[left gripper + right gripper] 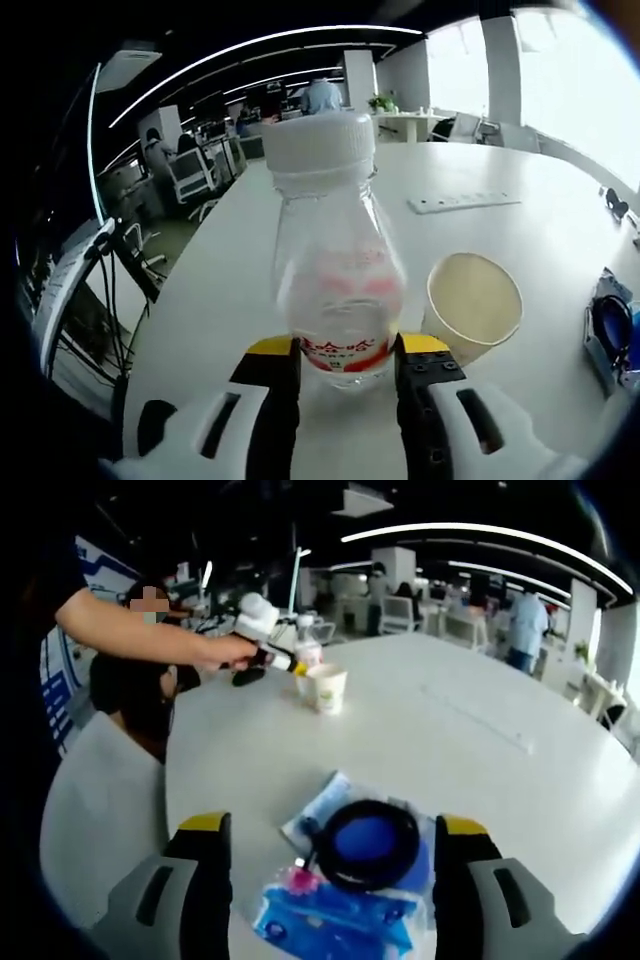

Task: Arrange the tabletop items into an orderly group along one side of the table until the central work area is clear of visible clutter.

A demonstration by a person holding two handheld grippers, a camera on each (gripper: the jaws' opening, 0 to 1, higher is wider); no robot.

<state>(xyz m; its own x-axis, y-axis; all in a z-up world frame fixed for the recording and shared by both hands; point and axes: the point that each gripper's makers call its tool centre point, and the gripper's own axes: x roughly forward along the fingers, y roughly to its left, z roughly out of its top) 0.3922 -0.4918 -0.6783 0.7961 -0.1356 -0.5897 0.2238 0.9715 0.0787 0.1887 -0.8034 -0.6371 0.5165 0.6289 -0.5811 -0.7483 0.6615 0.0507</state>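
My left gripper (347, 372) has its jaws drawn in on the base of a clear plastic bottle (334, 270) with a white screw cap; the yellow-tipped pads press the bottle's sides at the red-printed label, and it stands upright on the white table (480, 250). Just to the right of that gripper, next to the bottle, sits a paper cup (473, 306), tilted so I look into its mouth; I cannot tell whether cup and bottle touch. Further ahead and to the right lies a long white power strip (463, 202), flat on the tabletop. At the far right edge I see part of a blue packet with a dark ring (610, 330).

My right gripper (331, 855) stands wide open, holding nothing. Between its jaws, close in front, lies a black coiled cable (367, 841) on top of blue and white plastic packets (335, 905), with a small pink piece at the near edge. Neither jaw touches them as far as I can see. Far ahead and to the left, a bare arm (130, 630) reaches over the table with the other gripper at the bottle and cup (327, 688).

The round tabletop is pale and glossy. Beyond it is an open office: desks, swivel chairs, curved ceiling light strips, bright windows, a potted plant, and people standing in the distance.
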